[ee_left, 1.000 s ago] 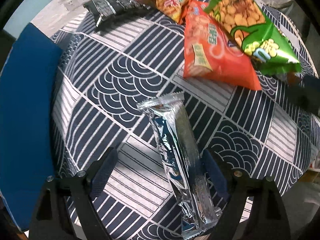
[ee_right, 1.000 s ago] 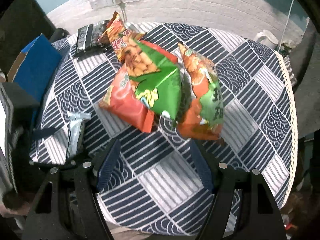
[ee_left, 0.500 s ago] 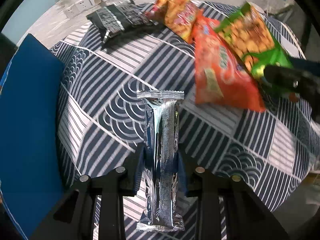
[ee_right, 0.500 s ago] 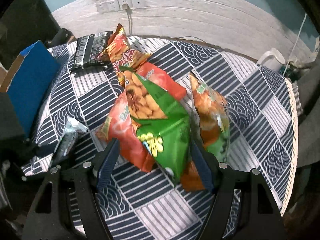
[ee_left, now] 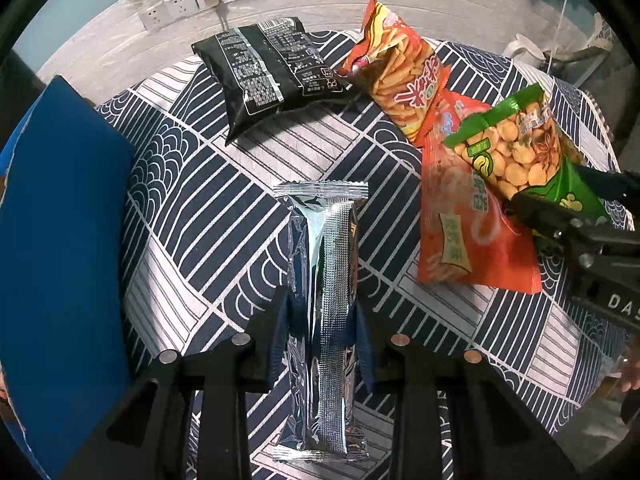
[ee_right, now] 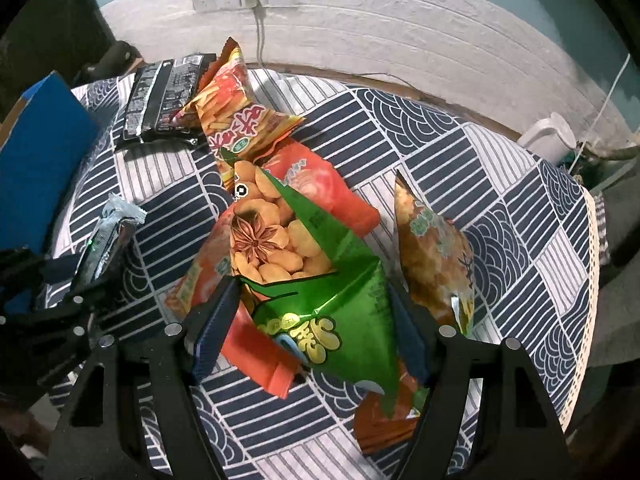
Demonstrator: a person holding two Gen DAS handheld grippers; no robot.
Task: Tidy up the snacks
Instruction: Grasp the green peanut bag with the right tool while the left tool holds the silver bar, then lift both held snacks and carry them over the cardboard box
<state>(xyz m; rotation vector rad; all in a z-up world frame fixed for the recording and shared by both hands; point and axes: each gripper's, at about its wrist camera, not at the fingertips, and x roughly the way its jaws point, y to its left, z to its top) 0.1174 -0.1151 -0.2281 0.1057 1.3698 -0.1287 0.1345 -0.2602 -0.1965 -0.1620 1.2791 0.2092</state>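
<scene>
Snacks lie scattered on a desk [ee_right: 520,216] under a navy-and-white patterned cloth, and the green bag [ee_right: 320,280] of broad beans serves as the landmark. The right gripper [ee_right: 312,328] has its jaws spread on either side of that bag's lower half, not clenched; whether the pads touch the foil is hard to tell. Beneath the green bag lies an orange-red bag [ee_left: 460,216], mostly covered in the right wrist view. Left of the green bag, the left gripper [ee_left: 322,336] has its jaws clamped on a silver foil bar [ee_left: 324,280]. Beyond the green bag sit a fries bag [ee_left: 400,76] and a black packet [ee_left: 268,68]. Far left, a blue box [ee_left: 60,240] is cut off by the lens edge.
</scene>
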